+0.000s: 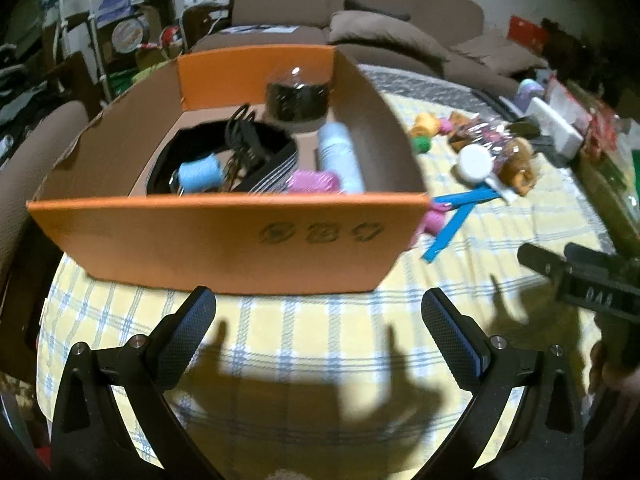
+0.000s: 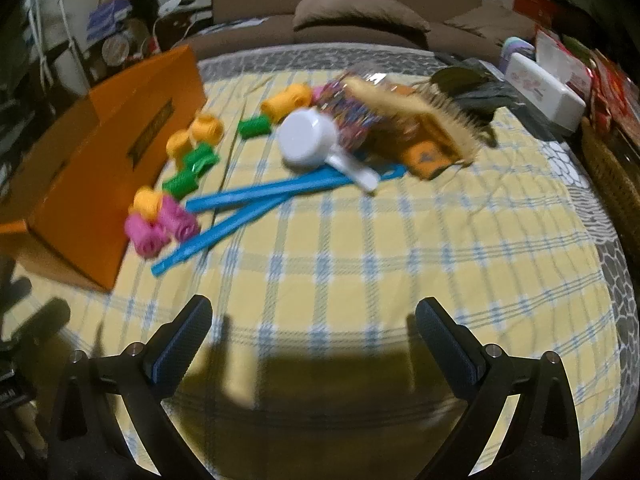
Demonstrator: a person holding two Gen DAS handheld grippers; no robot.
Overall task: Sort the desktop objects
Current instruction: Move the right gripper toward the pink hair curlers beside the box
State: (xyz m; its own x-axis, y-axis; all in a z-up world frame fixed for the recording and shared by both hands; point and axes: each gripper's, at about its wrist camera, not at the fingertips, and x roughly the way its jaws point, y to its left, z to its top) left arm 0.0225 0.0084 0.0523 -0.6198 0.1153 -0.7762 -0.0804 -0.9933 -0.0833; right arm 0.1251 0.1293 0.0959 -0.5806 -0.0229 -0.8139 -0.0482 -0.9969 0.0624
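Note:
An orange cardboard box point(image 1: 224, 236) stands on the yellow checked cloth, just beyond my open left gripper point(image 1: 318, 300). Inside it lie a blue thread spool point(image 1: 199, 174), a pink roller point(image 1: 314, 181), a pale blue bottle point(image 1: 340, 152), a dark jar point(image 1: 298, 98) and a black hair clip point(image 1: 244, 136). My right gripper point(image 2: 314, 310) is open and empty over bare cloth. Ahead of it lie pink rollers point(image 2: 160, 226), yellow and green rollers point(image 2: 196, 148), blue plastic sticks point(image 2: 256, 200), a white scoop point(image 2: 316, 146), a bristle brush point(image 2: 424, 112) and the box point(image 2: 100, 168) at left.
A brown sofa point(image 1: 360, 8) runs along the back. A white tissue box point(image 2: 544, 94) and red packets point(image 2: 600, 80) line the table's right edge. The other gripper's black body point(image 1: 588, 284) shows at the right of the left wrist view. Cluttered shelves stand at far left.

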